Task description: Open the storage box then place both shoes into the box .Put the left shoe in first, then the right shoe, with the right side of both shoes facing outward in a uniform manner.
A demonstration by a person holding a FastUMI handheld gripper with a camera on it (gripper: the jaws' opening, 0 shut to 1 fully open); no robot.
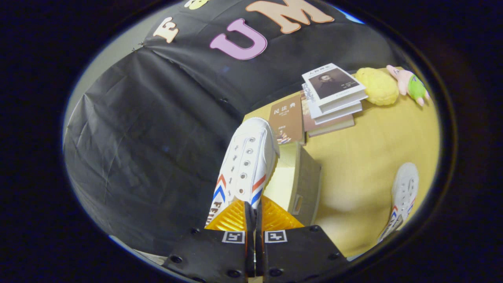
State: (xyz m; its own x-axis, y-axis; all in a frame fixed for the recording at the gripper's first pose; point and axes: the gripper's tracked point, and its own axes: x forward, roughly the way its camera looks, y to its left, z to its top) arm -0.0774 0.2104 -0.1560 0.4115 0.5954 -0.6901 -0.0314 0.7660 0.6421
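My gripper (253,210) is shut on the edge of a white canvas shoe (247,161) with red and blue chevrons, its toe pointing away from the fingers. The shoe hangs above the open storage box (304,184), a grey box with a pale inside that stands on the yellow table (365,165) just beyond the fingers. A second white shoe (402,196) with the same stripes lies on the table to the right of the box.
Behind the box lie a brown book (287,120) and a stack of books (334,94). A yellow plush toy (379,86) and a pink and green plush toy (410,84) sit at the table's far side. Black cloth wall hangs left.
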